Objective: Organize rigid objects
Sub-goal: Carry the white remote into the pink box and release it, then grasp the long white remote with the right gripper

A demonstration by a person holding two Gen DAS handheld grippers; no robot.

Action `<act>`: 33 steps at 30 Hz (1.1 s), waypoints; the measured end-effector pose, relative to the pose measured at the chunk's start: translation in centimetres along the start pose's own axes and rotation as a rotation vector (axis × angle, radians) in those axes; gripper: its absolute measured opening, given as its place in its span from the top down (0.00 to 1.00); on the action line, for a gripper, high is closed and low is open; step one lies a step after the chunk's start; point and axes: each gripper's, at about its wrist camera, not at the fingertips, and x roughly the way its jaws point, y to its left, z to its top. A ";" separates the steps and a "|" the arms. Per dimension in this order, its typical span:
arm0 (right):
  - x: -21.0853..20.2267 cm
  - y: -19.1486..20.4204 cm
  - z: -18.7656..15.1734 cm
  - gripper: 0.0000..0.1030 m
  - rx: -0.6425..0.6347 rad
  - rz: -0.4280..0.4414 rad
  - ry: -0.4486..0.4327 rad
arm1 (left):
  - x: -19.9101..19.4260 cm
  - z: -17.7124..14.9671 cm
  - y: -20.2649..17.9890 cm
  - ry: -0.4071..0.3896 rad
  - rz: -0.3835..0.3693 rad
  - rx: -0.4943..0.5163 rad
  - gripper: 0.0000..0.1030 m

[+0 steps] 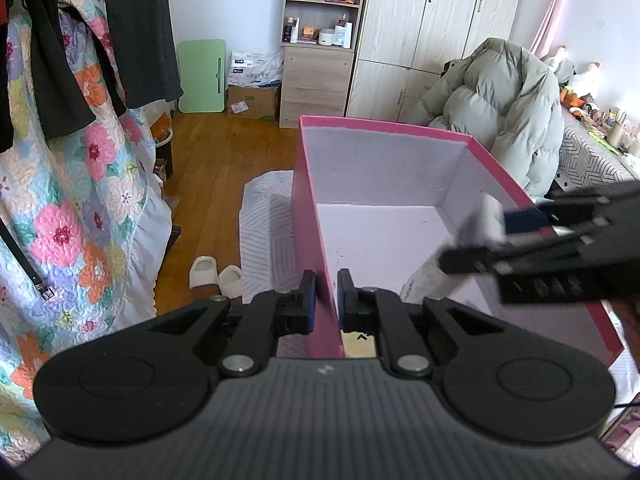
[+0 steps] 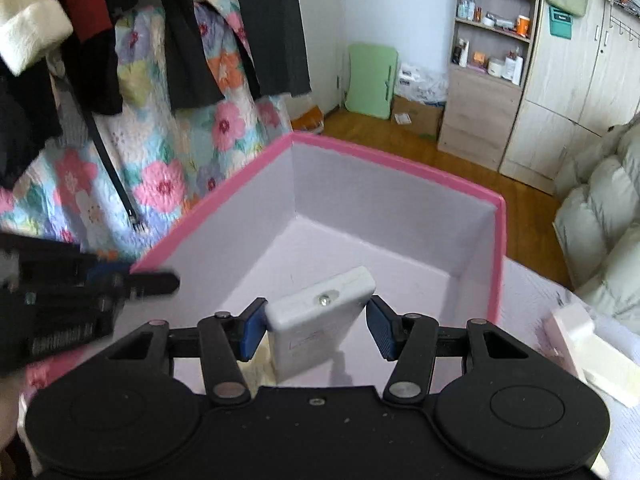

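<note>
No writing is legible: the labels on the shelf bottles and cardboard box are too blurred.

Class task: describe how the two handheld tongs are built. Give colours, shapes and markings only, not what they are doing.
Both the left tongs and right tongs are matte black, with two round discs on the body, angled linkage arms joined by silver rivets, and ribbed blue pads on the fingers. The left body is ridged grey-black with a small pale logo. No cables or sleeves are visible.
</note>
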 end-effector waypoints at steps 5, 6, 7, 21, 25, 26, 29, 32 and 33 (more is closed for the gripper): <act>-1.4 -0.7 -2.0 0.60 0.073 0.029 0.051 | 0.0 0.0 0.1 -0.001 0.000 0.002 0.91; -1.4 -0.9 -2.4 0.61 0.100 0.049 0.072 | 0.0 0.0 0.1 0.000 0.000 0.001 0.91; -1.3 -0.9 -2.6 0.64 0.111 0.053 0.079 | 0.1 0.0 0.1 0.000 -0.001 0.000 0.91; -6.7 -4.7 -3.6 0.47 0.152 0.021 -0.063 | 0.2 -0.1 0.2 0.000 0.002 0.001 0.91; -8.1 -7.0 -5.5 0.33 0.131 -0.090 -0.015 | 0.1 -0.2 0.1 0.000 0.006 0.003 0.91; -8.2 -8.2 -6.3 0.33 0.151 -0.122 0.008 | 0.1 -0.2 0.1 0.001 0.006 0.003 0.91; -8.3 -11.9 -8.1 0.33 0.268 -0.163 0.068 | 0.1 -0.2 0.1 0.002 0.010 0.005 0.91; -8.1 -14.8 -10.2 0.33 0.353 -0.208 0.114 | 0.1 -0.1 0.0 0.004 0.012 0.004 0.91; -7.8 -15.3 -10.8 0.33 0.373 -0.232 0.129 | 0.1 -0.1 0.0 0.005 0.013 0.006 0.91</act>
